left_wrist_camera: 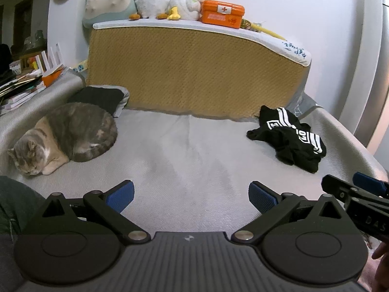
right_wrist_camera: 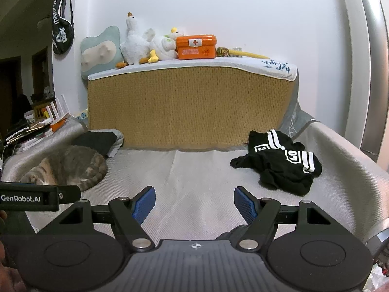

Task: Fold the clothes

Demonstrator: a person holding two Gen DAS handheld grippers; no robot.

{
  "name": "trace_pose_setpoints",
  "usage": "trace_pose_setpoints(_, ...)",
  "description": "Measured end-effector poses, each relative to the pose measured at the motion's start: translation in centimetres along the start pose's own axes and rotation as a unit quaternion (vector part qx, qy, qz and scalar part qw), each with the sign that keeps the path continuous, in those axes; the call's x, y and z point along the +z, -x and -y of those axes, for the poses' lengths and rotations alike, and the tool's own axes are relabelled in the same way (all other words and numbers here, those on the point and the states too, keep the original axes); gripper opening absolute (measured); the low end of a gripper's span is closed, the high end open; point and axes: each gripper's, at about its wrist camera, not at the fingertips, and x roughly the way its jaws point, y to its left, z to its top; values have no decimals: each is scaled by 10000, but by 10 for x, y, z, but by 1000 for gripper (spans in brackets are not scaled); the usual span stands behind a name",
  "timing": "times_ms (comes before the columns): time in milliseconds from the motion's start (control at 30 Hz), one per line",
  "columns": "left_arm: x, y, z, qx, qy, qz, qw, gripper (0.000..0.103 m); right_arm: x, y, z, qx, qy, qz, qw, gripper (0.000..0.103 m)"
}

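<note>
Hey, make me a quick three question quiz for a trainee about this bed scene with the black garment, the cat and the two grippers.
1. True or false: the black garment lies crumpled on the bed cover, not yet folded.
2. Which lies nearer the cat: A) the garment, B) the dark cushion, C) the orange first-aid box?
3. Fill in: both the left gripper and the right gripper are ____ and hold nothing.

Key: 1 true; 2 B; 3 open.
</note>
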Motion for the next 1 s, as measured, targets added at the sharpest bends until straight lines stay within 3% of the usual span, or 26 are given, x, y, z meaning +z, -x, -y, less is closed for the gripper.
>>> trace_pose_setpoints(1000,-4,-50,-13,124,-2,-377,9992,103,-9,-52,-3,29,2,-275,9996,75)
